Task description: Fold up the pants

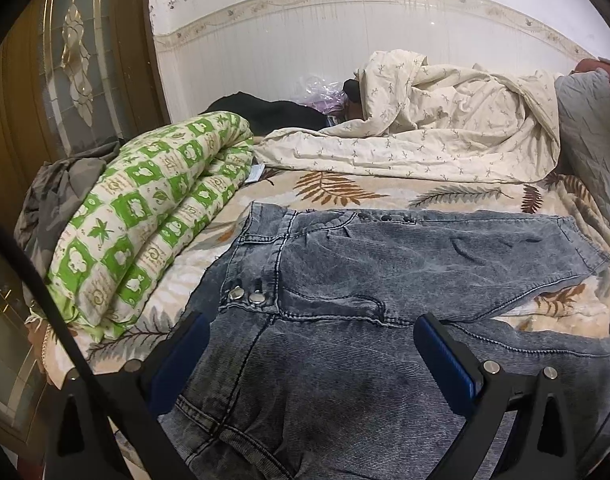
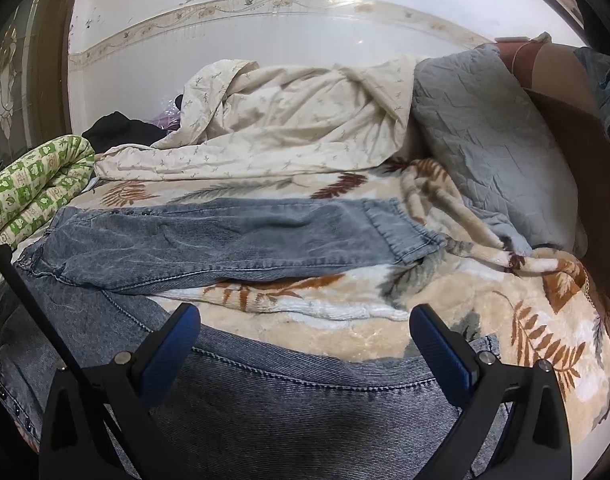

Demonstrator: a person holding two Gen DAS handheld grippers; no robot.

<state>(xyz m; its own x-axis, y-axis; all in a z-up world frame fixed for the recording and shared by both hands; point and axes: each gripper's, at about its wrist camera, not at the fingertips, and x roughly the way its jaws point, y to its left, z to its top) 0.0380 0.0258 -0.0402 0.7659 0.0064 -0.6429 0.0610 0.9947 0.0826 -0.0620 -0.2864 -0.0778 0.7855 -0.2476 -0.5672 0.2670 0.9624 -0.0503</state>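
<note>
Both the left gripper [image 1: 311, 344] and right gripper [image 2: 305, 336] hang low, fingers spread wide, over the faded blue-grey denim pants [image 1: 385, 264], whose legs stretch out to the right.

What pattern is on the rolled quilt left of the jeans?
Green and cream checks with white cloud-like shapes and leaf motifs on the rolled quilt, clearest in the left wrist view.

Dim, even light (fisheye-warped edges)

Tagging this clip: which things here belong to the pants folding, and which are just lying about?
Job: grey jeans, spread flat; left gripper and right gripper, both open above them.

Lying about: green-checked quilt, cream duvet, grey pillow, black garment, leaf-print blanket.
</note>
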